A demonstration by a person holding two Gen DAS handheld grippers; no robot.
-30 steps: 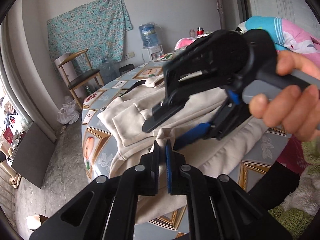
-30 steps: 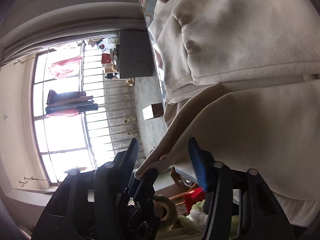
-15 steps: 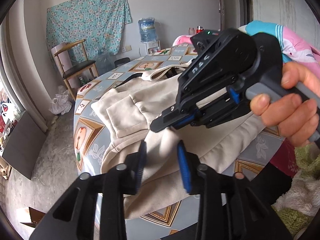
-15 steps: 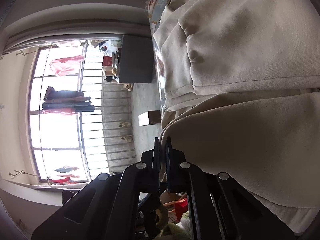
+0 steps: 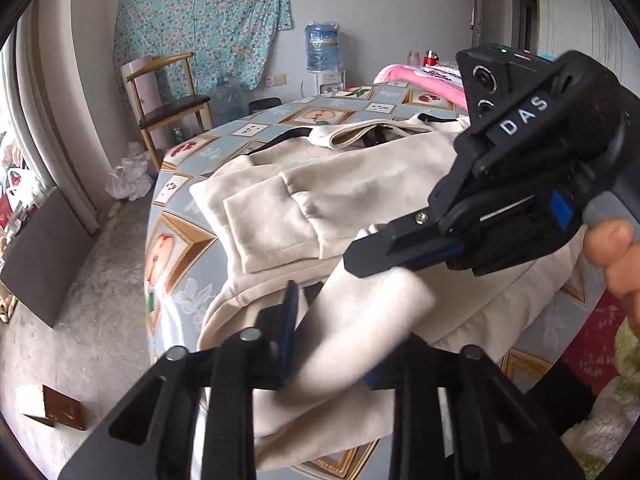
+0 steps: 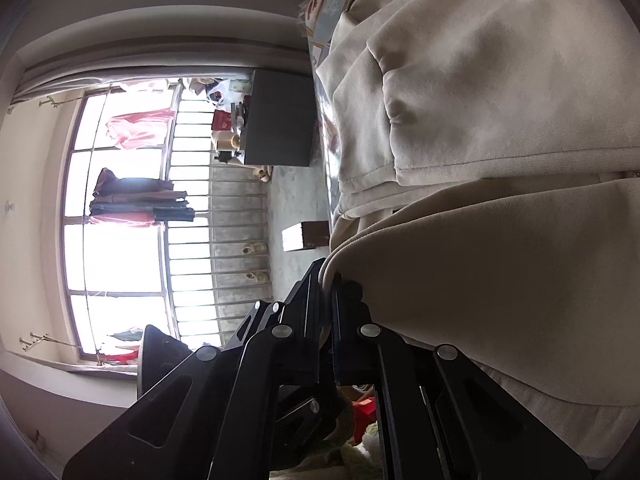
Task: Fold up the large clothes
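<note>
A large cream jacket (image 5: 332, 200) lies spread on the round patterned table (image 5: 172, 248), with a folded sleeve and cuff on top. My left gripper (image 5: 332, 332) is open, its fingers on either side of a raised cream fold at the table's near edge. My right gripper (image 5: 360, 256) is shut on that same fold just beyond it. In the right wrist view the right gripper (image 6: 328, 292) pinches the jacket's edge (image 6: 460, 240), and the camera is rolled sideways.
A wooden chair (image 5: 168, 100), a water dispenser (image 5: 324, 52) and white bags (image 5: 128, 176) stand beyond the table. A dark panel (image 5: 44, 248) leans at left and a small box (image 5: 56, 404) lies on the floor. Pink bedding (image 5: 420, 80) is at far right.
My left gripper went from shut to wide open, letting go of the cream fold. My right gripper closed on that fold. The fold now rises higher between the left fingers.
</note>
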